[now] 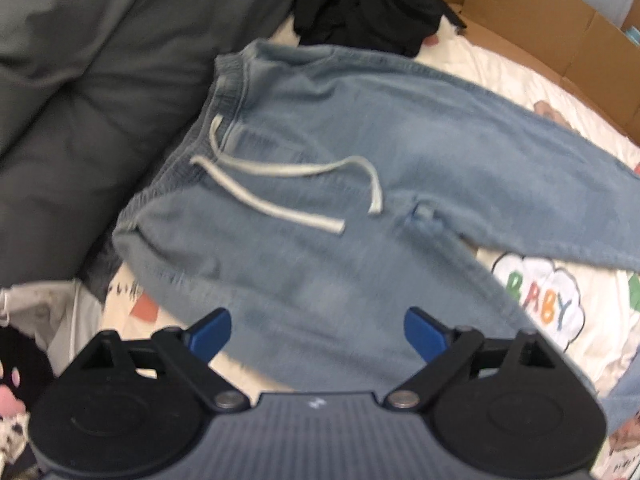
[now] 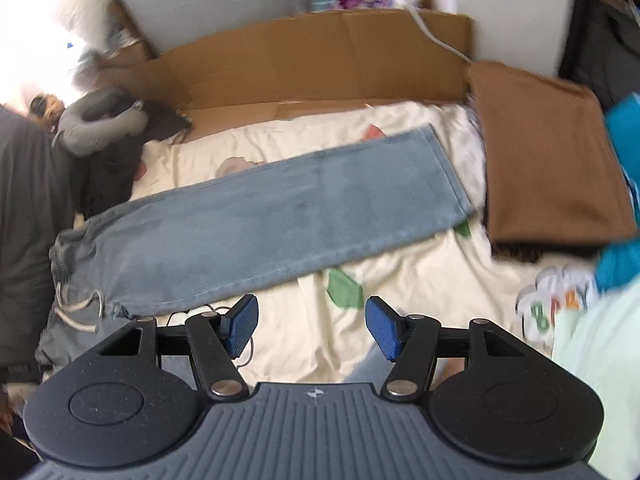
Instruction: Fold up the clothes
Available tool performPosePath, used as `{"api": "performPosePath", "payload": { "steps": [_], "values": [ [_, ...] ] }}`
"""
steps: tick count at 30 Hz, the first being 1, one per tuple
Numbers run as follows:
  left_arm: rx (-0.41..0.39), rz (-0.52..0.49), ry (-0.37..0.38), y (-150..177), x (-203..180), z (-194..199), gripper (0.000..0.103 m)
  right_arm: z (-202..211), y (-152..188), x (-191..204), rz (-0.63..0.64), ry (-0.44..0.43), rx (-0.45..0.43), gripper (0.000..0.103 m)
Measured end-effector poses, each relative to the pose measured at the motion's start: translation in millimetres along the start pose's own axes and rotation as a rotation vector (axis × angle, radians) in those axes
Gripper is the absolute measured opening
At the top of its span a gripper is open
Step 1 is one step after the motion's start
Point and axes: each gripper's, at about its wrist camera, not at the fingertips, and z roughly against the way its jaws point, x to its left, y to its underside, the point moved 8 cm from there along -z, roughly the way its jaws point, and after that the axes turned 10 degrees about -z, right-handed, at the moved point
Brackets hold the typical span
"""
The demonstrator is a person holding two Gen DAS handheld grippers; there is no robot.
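Observation:
Light blue jeans (image 1: 320, 184) with a white drawstring (image 1: 280, 184) lie spread on a cream printed bedsheet (image 1: 532, 76). Their elastic waistband is at the upper left of the left wrist view, with the legs running off to the right. My left gripper (image 1: 318, 334) hovers above the nearer leg, jaws wide apart, nothing between its blue pads (image 1: 212, 332). In the right wrist view one jeans leg (image 2: 280, 216) stretches flat across the sheet, its hem at the right. My right gripper (image 2: 312, 328) hangs open over bare sheet just in front of that leg, holding nothing.
A grey duvet (image 1: 80, 92) lies left of the jeans, and dark clothes (image 1: 360, 8) are heaped beyond the waistband. Flattened cardboard (image 2: 304, 64) lines the far edge of the bed. A folded brown garment (image 2: 548, 160) and teal fabric (image 2: 624, 184) lie at the right.

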Motion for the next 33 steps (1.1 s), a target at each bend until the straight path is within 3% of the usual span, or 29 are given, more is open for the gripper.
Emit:
{"api": "performPosePath", "payload": {
  "steps": [3,6,12,15,20,25,33],
  "values": [
    [0.039,0.03,0.003,24.9,11.9,-6.3,0.095,-1.3,13.6,-16.6,-0.028,0.035,0.019,0.066],
    [0.062,0.083,0.0,44.1,23.0,-12.1,0.095,-6.4,24.8,-25.1,0.024,0.095,0.035,0.066],
    [0.057,0.126,0.013,61.7,33.4,-14.6,0.094,-16.2,63.0,-38.7,0.123,0.037,0.055,0.066],
    [0.017,0.115,0.039,65.0,32.0,-13.1,0.092,-26.0,80.2,-49.0,0.095,0.044,0.063,0.066],
    [0.049,0.112,0.039,75.6,32.9,-31.9,0.09,-54.5,113.7,-61.8,0.048,0.052,0.12,0.066],
    [0.077,0.19,0.072,87.1,32.5,-57.2,0.088,-82.0,131.5,-90.4,-0.149,0.052,0.128,0.066],
    [0.13,0.185,0.1,91.8,7.4,-98.1,0.087,-117.6,135.1,-135.2,-0.385,0.054,0.085,0.066]
  ]
}}
